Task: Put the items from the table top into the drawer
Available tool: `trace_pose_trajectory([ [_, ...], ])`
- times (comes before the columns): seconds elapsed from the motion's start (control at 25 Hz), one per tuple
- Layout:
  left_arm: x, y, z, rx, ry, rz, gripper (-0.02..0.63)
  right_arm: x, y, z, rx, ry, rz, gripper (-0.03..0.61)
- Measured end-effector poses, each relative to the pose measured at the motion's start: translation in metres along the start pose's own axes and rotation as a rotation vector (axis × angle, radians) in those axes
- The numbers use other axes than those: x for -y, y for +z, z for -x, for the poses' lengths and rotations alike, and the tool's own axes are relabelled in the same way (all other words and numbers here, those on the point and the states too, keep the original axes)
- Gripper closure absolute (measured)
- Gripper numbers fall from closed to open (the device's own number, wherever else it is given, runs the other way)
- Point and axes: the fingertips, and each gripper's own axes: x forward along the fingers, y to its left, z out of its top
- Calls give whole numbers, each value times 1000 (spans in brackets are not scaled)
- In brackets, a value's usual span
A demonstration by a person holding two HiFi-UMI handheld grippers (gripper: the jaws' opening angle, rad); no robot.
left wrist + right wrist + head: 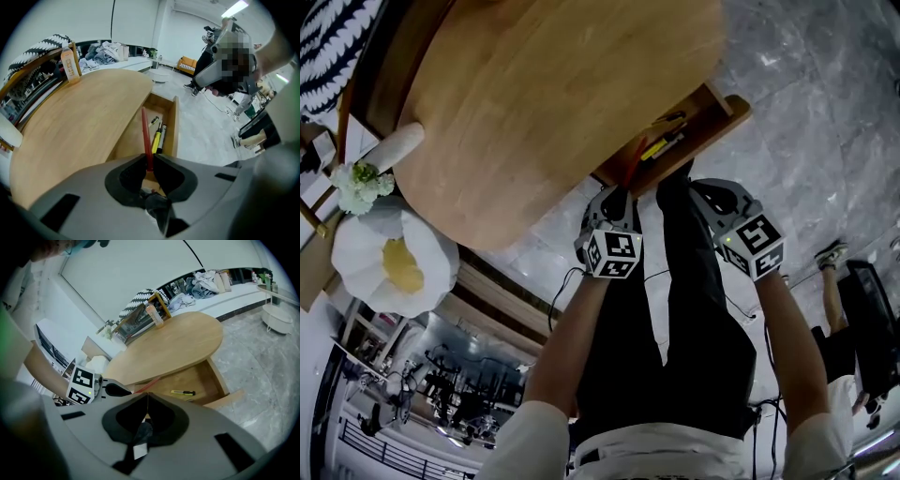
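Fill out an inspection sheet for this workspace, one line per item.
Surface: wooden table top, drawer pulled open under its edge.
Job's things: red pen points toward the drawer; yellow pen and black pen lie inside it.
Clutter: orange bottle stands at the table's far end.
Grippers: left gripper shut on the red pen; right gripper shut, empty.
Cables: thin cable trails from the left gripper.
Surroundings: grey marble floor; white flower ornament beside the table.

We take this for a living room: grey marble floor [825, 103]; oval pale-wood table [544, 103]; small orange sofa [187, 62]; clothes [110, 49] heaped along a white ledge [133, 63].
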Motion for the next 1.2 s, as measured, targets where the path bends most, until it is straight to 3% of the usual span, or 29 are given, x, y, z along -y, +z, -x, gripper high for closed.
trace_pose_trajectory([
  [0.24,-2,-24,-29,-129,-8,86,550,7,-7,-1,-2,-1,-7,557],
  [0.44,-10,-26,-44,-163,26,136,549,12,-14,4,-11,-1,-6,557],
  [0.8,-15,-6,-28,-110,57,182,517,13,-7,21,-9,-10,5,557],
  [0.96,-4,17,11,-44,6,211,520,-1,15,48,5,-17,36,557],
  [1.2,-10,73,99,69,42,272,558,-30,67,113,40,-48,97,557],
])
